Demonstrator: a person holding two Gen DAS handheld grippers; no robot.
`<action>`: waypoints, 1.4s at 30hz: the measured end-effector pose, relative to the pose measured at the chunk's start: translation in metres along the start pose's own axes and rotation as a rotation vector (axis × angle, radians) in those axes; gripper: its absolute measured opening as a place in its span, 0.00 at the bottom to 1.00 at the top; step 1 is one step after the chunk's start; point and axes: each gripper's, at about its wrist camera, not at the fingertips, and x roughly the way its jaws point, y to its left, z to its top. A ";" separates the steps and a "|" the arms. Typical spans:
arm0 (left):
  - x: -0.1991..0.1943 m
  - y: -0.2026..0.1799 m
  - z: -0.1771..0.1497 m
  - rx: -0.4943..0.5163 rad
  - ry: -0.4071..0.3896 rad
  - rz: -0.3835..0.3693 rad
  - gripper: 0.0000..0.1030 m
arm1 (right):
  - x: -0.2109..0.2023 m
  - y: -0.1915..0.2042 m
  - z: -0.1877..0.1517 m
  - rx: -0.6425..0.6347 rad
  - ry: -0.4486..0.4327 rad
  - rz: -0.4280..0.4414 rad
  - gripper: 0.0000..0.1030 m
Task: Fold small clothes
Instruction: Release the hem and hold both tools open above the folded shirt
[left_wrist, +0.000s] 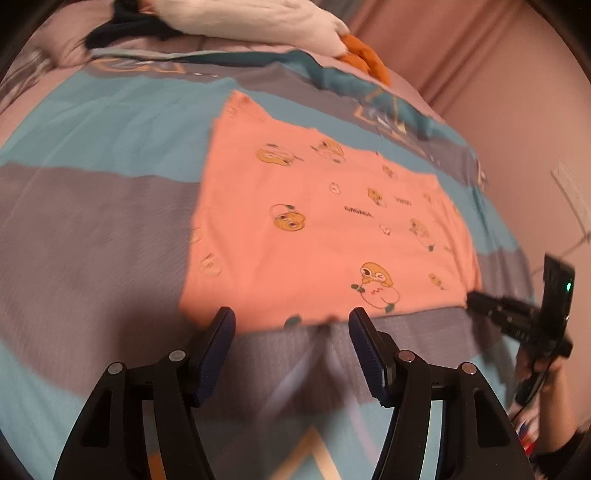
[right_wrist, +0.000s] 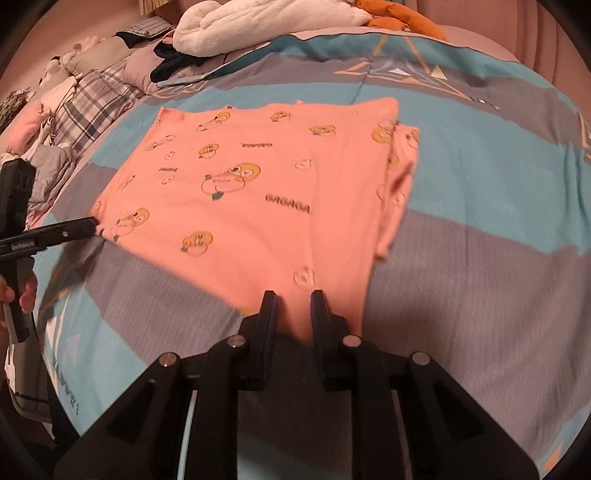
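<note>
Lying flat on a teal-and-grey bedspread (right_wrist: 480, 177), the pink garment (right_wrist: 236, 192) with its yellow cartoon prints spreads away from both tongs. The right gripper (right_wrist: 293, 301) pinches the garment's near edge, a fold of pink cloth drawn up between its narrowly set fingers. Seen from the left wrist camera, the left gripper (left_wrist: 291, 321) has its fingers spread, with bare bedspread between them; the garment's near hem lies just beyond their tips, and whether they touch it cannot be told. In that view the right gripper (left_wrist: 476, 301) sits at the garment's (left_wrist: 314, 221) near right corner. A white plush toy (right_wrist: 258, 22) with orange feet lies at the far end of the bed.
</note>
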 end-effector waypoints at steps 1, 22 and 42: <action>-0.006 0.002 -0.002 -0.023 -0.014 -0.007 0.61 | -0.004 0.001 -0.002 0.008 0.000 0.002 0.25; -0.022 0.038 -0.007 -0.232 -0.063 -0.107 0.84 | -0.037 0.067 0.000 0.027 -0.095 0.165 0.55; 0.052 0.043 0.077 -0.165 0.010 -0.170 0.85 | 0.019 0.089 0.067 -0.027 -0.095 0.167 0.54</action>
